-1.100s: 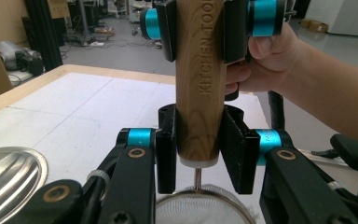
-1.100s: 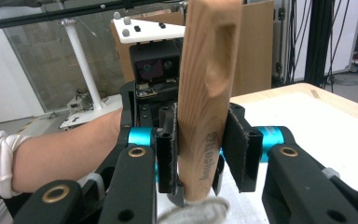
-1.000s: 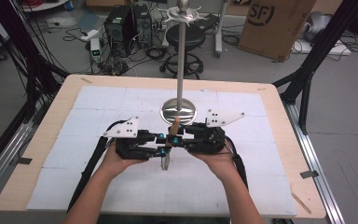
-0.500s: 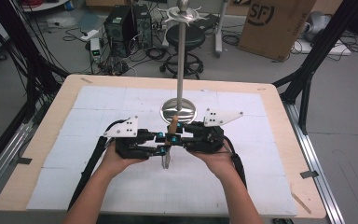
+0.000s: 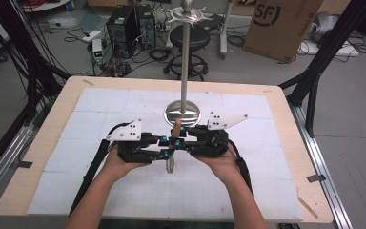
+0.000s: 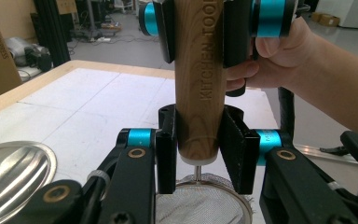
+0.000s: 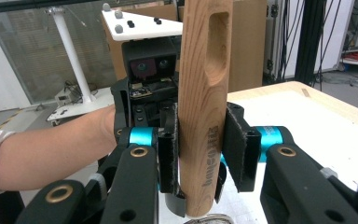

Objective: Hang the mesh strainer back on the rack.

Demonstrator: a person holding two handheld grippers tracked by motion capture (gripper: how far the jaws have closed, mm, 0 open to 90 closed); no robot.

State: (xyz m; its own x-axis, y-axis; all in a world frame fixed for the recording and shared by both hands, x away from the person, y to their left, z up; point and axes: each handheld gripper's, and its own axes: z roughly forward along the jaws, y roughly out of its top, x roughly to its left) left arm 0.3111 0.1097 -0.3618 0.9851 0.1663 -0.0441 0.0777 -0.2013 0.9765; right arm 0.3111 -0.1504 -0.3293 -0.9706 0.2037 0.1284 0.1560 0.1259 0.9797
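Observation:
A strainer with a wooden handle (image 5: 176,130) stamped "KITCHEN TOOL" and a round mesh bowl (image 5: 170,165) is held just above the table between my two grippers, which face each other. My left gripper (image 5: 170,149) has its jaws pressed on the handle (image 6: 199,93) close to the mesh bowl (image 6: 200,205). My right gripper (image 5: 177,137) is shut on the handle (image 7: 205,93) a little farther up. The handle's slotted end points away from me, toward the stand. In the left gripper view the right gripper's jaws clamp the handle at the top of the picture.
A metal stand (image 5: 185,71) with a shiny round base (image 5: 183,113) rises just behind the grippers, with hooks at its top (image 5: 187,14). Its base (image 6: 14,172) lies to the left in the left gripper view. White mats (image 5: 95,105) cover the wooden table (image 5: 286,119).

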